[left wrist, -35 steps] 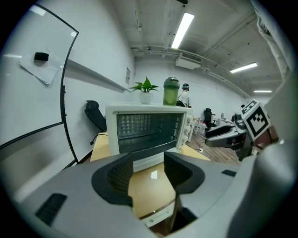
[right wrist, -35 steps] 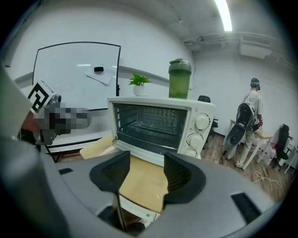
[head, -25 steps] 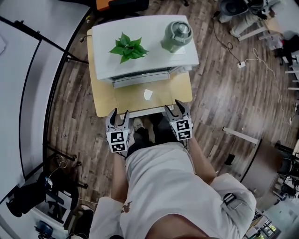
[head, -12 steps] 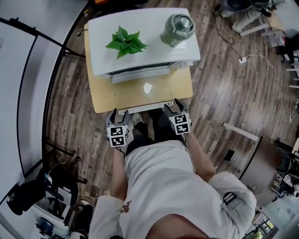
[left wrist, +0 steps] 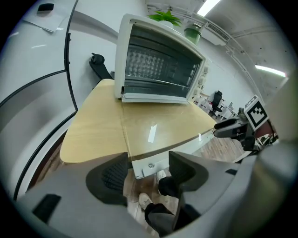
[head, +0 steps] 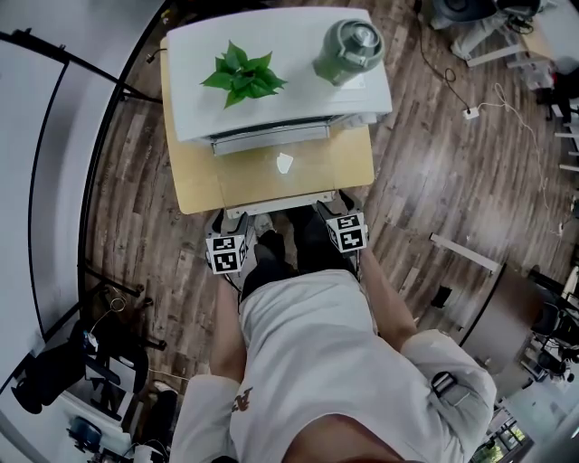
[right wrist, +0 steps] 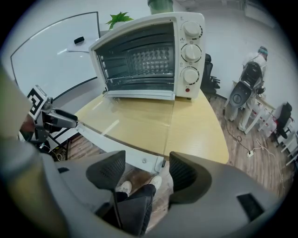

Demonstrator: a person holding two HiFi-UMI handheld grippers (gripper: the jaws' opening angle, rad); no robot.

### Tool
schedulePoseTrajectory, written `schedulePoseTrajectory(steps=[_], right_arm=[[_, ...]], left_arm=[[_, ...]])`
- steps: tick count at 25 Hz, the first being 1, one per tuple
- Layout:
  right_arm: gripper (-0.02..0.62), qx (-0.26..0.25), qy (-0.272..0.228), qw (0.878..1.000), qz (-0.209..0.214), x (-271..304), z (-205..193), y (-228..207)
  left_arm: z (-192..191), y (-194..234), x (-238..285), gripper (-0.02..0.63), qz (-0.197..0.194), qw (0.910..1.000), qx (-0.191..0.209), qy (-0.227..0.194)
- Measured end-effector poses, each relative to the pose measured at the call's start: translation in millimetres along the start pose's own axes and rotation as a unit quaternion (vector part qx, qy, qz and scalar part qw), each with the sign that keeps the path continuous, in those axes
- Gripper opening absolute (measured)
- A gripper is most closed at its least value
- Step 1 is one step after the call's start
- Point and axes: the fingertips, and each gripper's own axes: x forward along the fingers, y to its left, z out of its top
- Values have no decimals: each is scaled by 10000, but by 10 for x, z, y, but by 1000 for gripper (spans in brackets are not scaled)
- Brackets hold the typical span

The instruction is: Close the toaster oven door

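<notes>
toaster oven door (head: 282,170) lies flat open at frame centre, closing not started. left gripper (head: 226,220) and right gripper (head: 340,201) are at its front edge, jaws just opened wide, edge between them, ungripped.

Light is bright and even, coming from ceiling strips (left wrist: 207,7) that show in the left gripper view. Shadows are soft. The head view is sharp in the middle; its edges bend, and its bottom is dim and blurred. A small white glare sits on the glass door (head: 285,164) and shows as a streak in the left gripper view. The floor (head: 443,172) has a dull sheen. Both gripper views are round fisheyes with black corners. Their near foreground is soft, and the oven (right wrist: 149,51) cavity is dim.
</notes>
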Motion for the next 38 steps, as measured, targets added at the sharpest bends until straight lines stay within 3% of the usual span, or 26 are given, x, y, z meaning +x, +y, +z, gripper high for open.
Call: schedulePoseTrajectory(steps=[7, 13, 18, 38], right_arm=[[320, 452, 123, 9988, 127, 148, -99, -42], [289, 892, 132, 9948, 470, 166, -125, -7], [256, 1002, 92, 9940, 429, 159, -110, 12], [256, 1130, -309, 9923, 397, -145, 47, 39]], left_arm=[[-106, -3, 131, 291, -119, 9994, -283, 189], [-116, -34, 177, 290, -223, 9983, -507, 200], [-111, -28, 175, 279, -194, 9982, -524, 210], [44, -94, -92, 276, -246, 9988, -419, -31]])
